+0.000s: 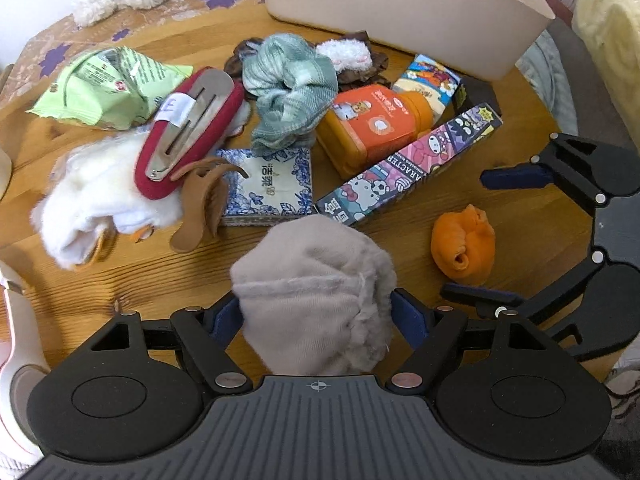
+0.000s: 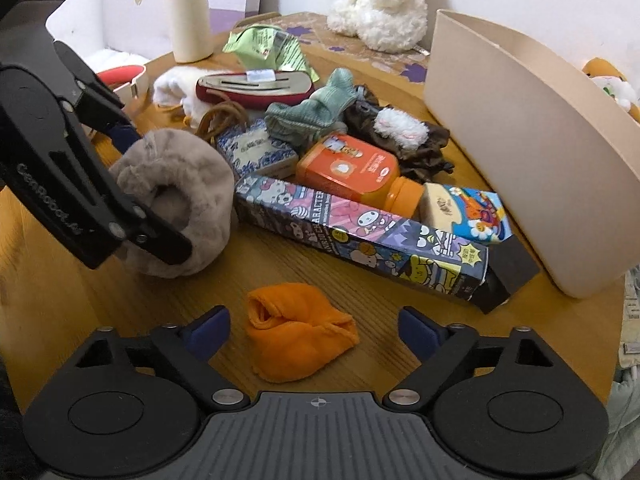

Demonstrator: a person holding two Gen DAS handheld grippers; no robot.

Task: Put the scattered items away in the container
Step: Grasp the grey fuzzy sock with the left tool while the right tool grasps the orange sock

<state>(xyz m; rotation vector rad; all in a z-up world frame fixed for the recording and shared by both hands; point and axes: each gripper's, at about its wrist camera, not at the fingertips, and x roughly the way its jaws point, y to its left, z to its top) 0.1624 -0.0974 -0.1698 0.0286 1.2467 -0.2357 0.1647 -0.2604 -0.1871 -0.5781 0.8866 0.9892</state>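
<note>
My left gripper (image 1: 316,316) is shut on a grey fleece roll (image 1: 316,292), held just above the wooden table; it also shows in the right wrist view (image 2: 176,200). My right gripper (image 2: 314,332) is open, its fingers on either side of an orange cloth ball (image 2: 296,332), which also shows in the left wrist view (image 1: 464,250). The beige container (image 1: 404,12) stands at the table's far side, and at the right in the right wrist view (image 2: 532,168). Scattered items include a cartoon box (image 1: 408,170), an orange bottle (image 1: 376,124) and a green scrunchie (image 1: 288,88).
A red hair clip (image 1: 188,128) lies on a white fluffy item (image 1: 100,200). A tissue pack (image 1: 272,188), green packet (image 1: 108,88), brown scrunchie (image 2: 404,136) and small colourful box (image 2: 468,212) lie nearby. A white plush (image 2: 380,4) and cream flask (image 2: 188,8) stand behind.
</note>
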